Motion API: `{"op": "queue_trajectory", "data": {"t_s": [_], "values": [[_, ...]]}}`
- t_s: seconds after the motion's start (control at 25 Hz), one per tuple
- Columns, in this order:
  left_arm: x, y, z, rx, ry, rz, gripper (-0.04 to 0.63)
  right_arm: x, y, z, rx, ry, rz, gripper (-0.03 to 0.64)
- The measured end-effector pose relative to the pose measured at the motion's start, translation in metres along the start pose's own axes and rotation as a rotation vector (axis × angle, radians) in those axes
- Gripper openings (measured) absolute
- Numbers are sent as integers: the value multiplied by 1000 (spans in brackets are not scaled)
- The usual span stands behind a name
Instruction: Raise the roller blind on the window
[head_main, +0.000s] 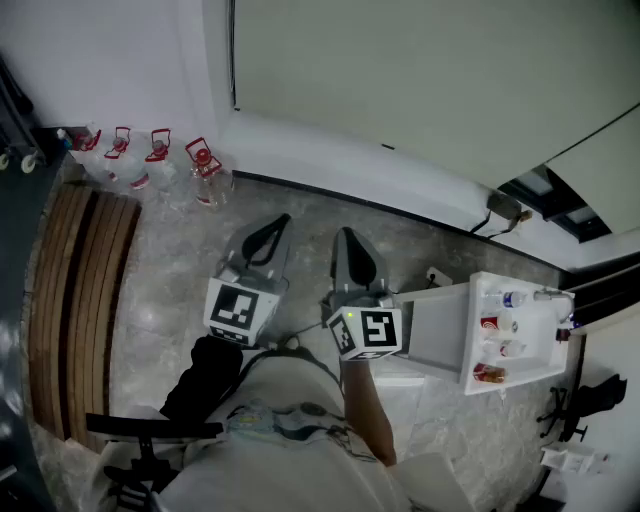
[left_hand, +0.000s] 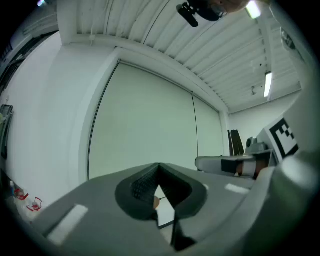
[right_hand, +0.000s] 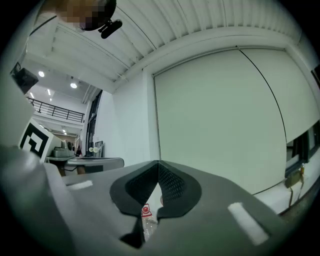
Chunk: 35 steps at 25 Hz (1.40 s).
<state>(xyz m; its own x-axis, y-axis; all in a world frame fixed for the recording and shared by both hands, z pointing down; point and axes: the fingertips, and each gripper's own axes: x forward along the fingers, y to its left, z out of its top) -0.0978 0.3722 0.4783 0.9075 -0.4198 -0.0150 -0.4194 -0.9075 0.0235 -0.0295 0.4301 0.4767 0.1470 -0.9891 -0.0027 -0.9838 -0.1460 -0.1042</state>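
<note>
The pale green roller blind (head_main: 430, 80) is lowered over the window, down to the white sill (head_main: 350, 170). It fills the left gripper view (left_hand: 145, 125) and the right gripper view (right_hand: 220, 120). Both grippers are held side by side in front of the person, pointing at the blind and apart from it. My left gripper (head_main: 276, 224) is shut with nothing between its jaws (left_hand: 159, 166). My right gripper (head_main: 345, 236) is also shut and empty (right_hand: 159, 163). No pull cord or chain shows in any view.
Several water bottles with red caps (head_main: 160, 155) stand on the floor by the left wall. A wooden slatted bench (head_main: 80, 290) is at the left. A white cart (head_main: 475, 340) holding bottles stands at the right. A second blind (head_main: 610, 150) leaves dark glass (head_main: 545, 188) uncovered.
</note>
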Motion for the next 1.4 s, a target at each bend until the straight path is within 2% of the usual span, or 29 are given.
{"op": "queue_trajectory", "data": {"t_s": [0.48,0.96,1.12,1.4], "values": [[-18,39,-9,-19,20,-3,0,23,32,-10,-6,20,-15,-1],[-27,84,-48,-87,99,26,0,45,57,-44,19,87,18,2],[-6,115,-62,-96,117,70,0,84,48,-56,42,106,58,3],[61,189,-57,-41,100,184,0,193,21,-56,91,58,199,21]]}}
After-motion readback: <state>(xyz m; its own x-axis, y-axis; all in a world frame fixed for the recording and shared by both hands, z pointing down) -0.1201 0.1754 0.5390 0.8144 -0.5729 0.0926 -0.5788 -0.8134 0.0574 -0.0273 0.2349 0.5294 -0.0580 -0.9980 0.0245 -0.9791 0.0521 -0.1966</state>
